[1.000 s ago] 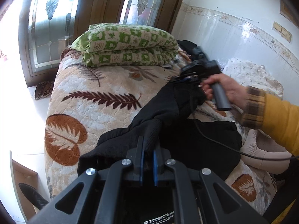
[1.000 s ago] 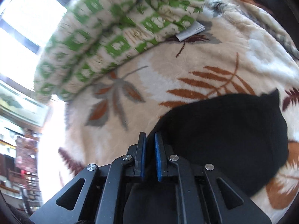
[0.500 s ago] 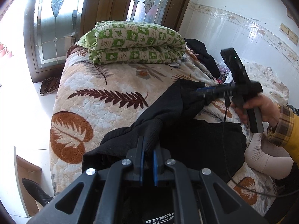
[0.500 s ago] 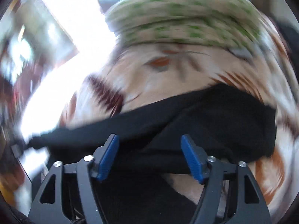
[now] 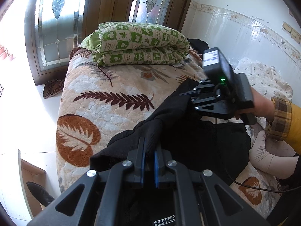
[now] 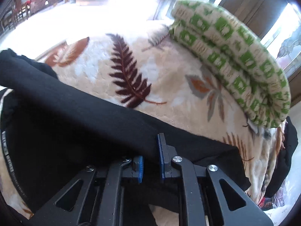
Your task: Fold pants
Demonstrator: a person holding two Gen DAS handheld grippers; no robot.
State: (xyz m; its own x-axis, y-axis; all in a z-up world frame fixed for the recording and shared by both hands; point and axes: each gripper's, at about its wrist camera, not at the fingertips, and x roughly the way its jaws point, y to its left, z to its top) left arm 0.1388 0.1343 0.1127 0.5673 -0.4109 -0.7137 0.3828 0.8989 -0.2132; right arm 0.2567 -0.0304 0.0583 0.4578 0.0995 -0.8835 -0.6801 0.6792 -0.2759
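Observation:
Black pants [image 5: 207, 141] lie bunched on a leaf-patterned bed blanket [image 5: 112, 86]. My left gripper [image 5: 149, 146] is shut on a raised fold of them near the bed's front edge. A taut ridge of cloth runs from it up to my right gripper [image 5: 186, 94], held by a person's hand [image 5: 263, 105] in a plaid cuff. In the right wrist view the right gripper [image 6: 150, 158] has its jaws closing on a thick fold of the pants [image 6: 75, 113], blue pads pressing the cloth from both sides.
A folded green-and-white quilt [image 5: 141, 43] lies at the head of the bed, also the quilt [image 6: 235, 56] at upper right. A beige garment [image 5: 263, 156] and a cable [image 5: 254, 188] lie at right. Slippers [image 5: 52, 88] and a black boot [image 5: 39, 194] are on the floor at left.
The right gripper let go of the pants, opened wide, rolled over and moved along the cloth toward me, then closed on a fold. The left gripper kept still with its hold.

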